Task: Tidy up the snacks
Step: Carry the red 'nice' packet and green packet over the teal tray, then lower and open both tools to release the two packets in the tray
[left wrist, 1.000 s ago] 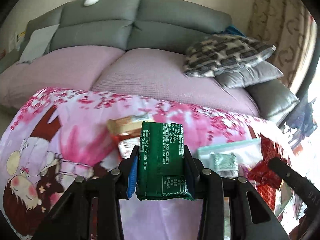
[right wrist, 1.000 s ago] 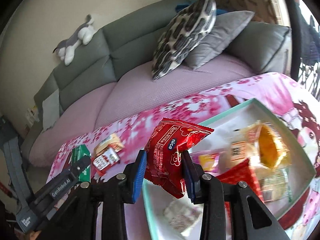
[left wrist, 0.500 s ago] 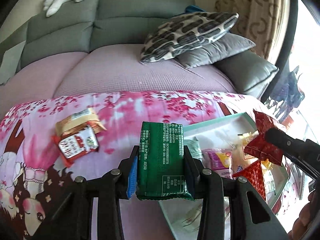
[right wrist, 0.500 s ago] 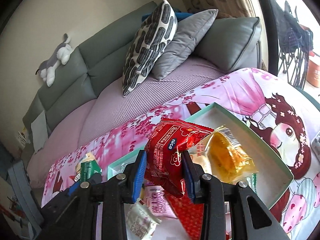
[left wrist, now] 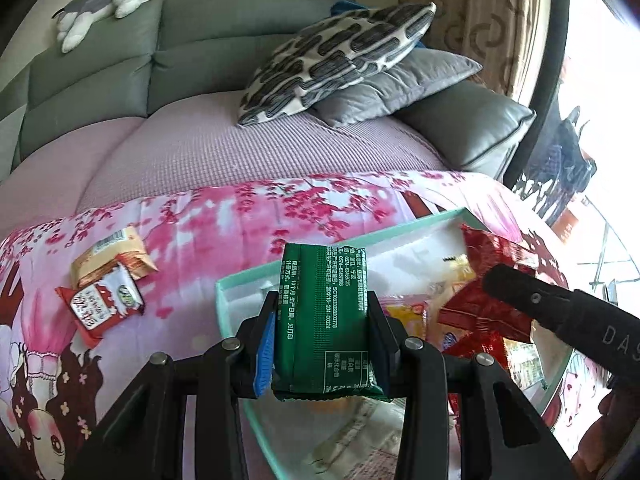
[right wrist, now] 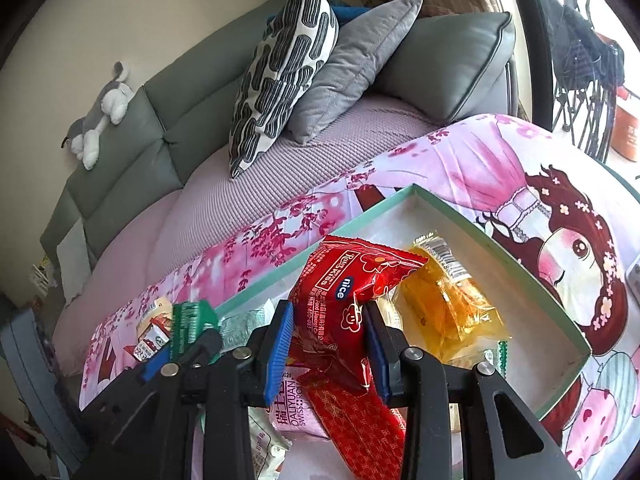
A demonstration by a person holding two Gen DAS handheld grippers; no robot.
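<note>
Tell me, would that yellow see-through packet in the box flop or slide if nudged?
The yellow packet would probably slide easily: its clear wrapper looks glossy and it leans on other snacks in the box. It likely crinkles rather than flops, since the film looks puffed. It seems light, though the contents could crush.

Both wrist cams close above the mint-rimmed box [left wrist: 416, 226] [right wrist: 500, 244], facing the far sofa [left wrist: 248, 20] [right wrist: 192, 92]; both show these.
</note>
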